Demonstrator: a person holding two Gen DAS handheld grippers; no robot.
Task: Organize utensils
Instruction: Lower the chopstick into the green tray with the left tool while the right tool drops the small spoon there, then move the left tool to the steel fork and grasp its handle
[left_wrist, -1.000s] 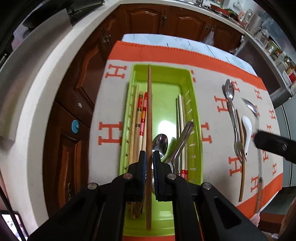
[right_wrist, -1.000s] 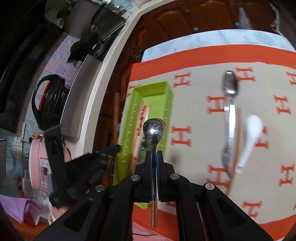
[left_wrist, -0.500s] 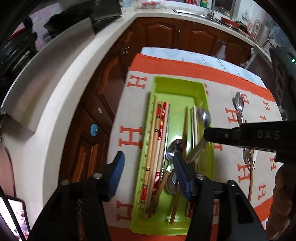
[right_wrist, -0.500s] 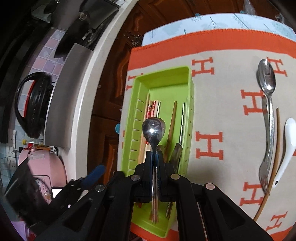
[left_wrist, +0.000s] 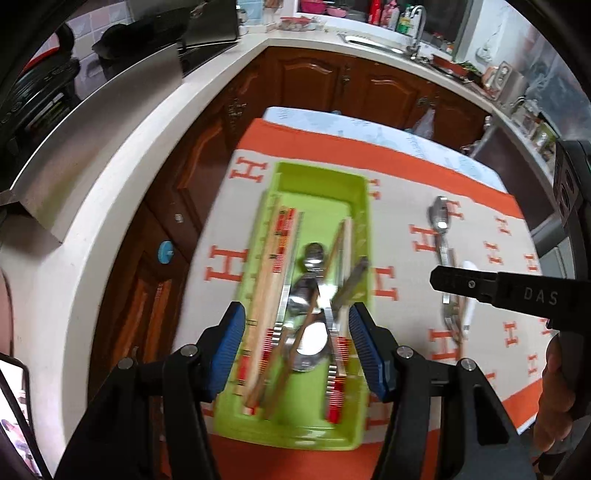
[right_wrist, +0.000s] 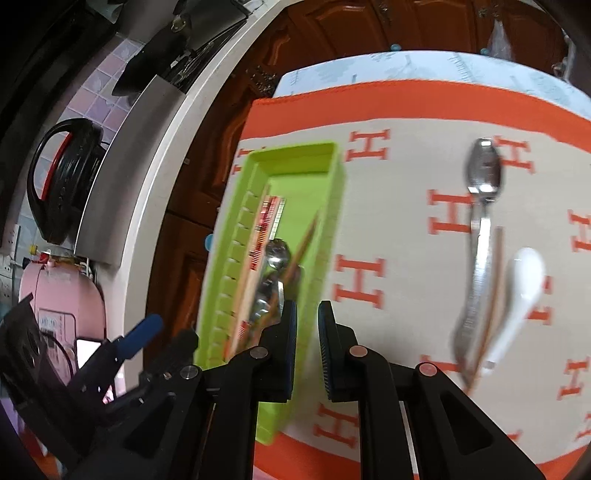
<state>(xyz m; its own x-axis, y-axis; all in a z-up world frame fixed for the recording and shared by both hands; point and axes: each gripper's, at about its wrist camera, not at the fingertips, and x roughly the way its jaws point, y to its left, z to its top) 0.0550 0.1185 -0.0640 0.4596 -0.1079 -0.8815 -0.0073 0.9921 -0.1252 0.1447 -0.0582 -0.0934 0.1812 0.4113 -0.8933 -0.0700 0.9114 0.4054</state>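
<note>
The green utensil tray (left_wrist: 320, 176) lies on an orange-and-cream cloth and holds several chopsticks (left_wrist: 266, 280) and metal spoons (left_wrist: 309, 341). My left gripper (left_wrist: 295, 341) hangs open above the tray's near end, with nothing between its blue pads. My right gripper (right_wrist: 308, 321) sits over the tray's right rim (right_wrist: 334, 206). Its jaws are opening and nothing is between them. A small metal spoon (right_wrist: 276, 254) lies in the tray just left of it. A big metal spoon (right_wrist: 484, 173), a wooden chopstick (right_wrist: 498, 254) and a white ceramic spoon (right_wrist: 524, 280) lie on the cloth to the right.
A white counter (left_wrist: 122, 177) with dark wooden cabinets (left_wrist: 354, 88) curves round the table's left and far sides. A black pot (right_wrist: 64, 184) and a pink appliance (right_wrist: 62, 306) stand at the left. A person's hand (left_wrist: 557, 398) holds the right gripper.
My left gripper let go of the long wooden chopstick, opened and rose. My right gripper carried the small spoon over the tray, dropped it in and parted its jaws.
</note>
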